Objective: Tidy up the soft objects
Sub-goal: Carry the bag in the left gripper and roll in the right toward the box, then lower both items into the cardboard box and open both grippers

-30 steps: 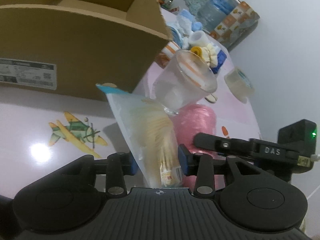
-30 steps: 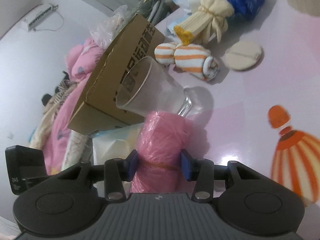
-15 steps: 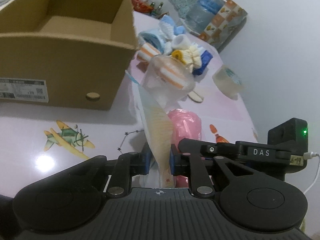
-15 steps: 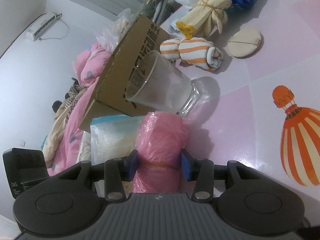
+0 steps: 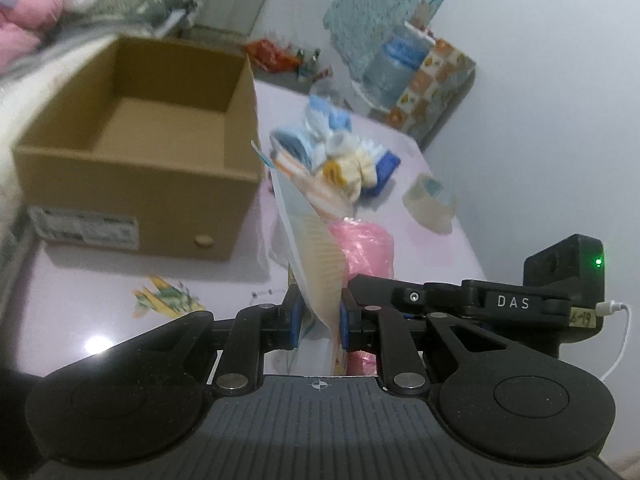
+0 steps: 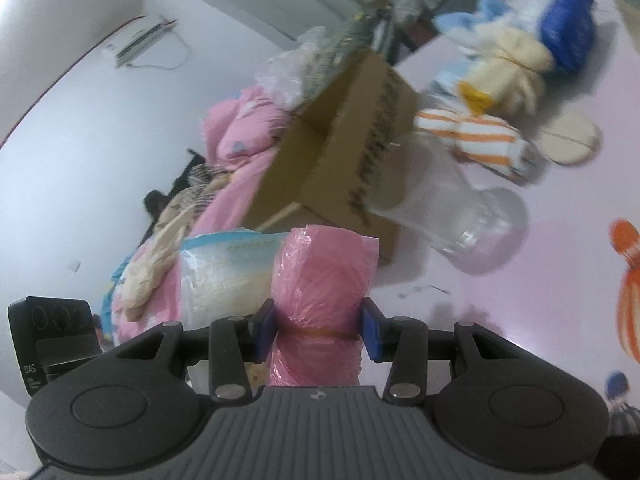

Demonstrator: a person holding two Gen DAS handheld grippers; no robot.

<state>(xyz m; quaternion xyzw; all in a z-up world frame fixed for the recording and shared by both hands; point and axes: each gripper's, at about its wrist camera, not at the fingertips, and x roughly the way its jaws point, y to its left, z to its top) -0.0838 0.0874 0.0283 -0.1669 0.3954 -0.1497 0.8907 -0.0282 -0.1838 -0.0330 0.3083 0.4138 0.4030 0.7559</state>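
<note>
"DAS" on right gripper (image 5: pixel 513 302)

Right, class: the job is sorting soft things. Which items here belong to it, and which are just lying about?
Belong:
- plastic packet in the left gripper
- pink roll in the right gripper
- cardboard box
- sock bundles

Lying about:
- glass
- tape roll

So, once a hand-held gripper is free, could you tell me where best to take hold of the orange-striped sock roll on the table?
Probably across the middle of the orange-striped sock roll, from above, pads on its two long sides. It lies flat on the table as a soft cylinder, and the drinking glass stands close on the near side.
</note>
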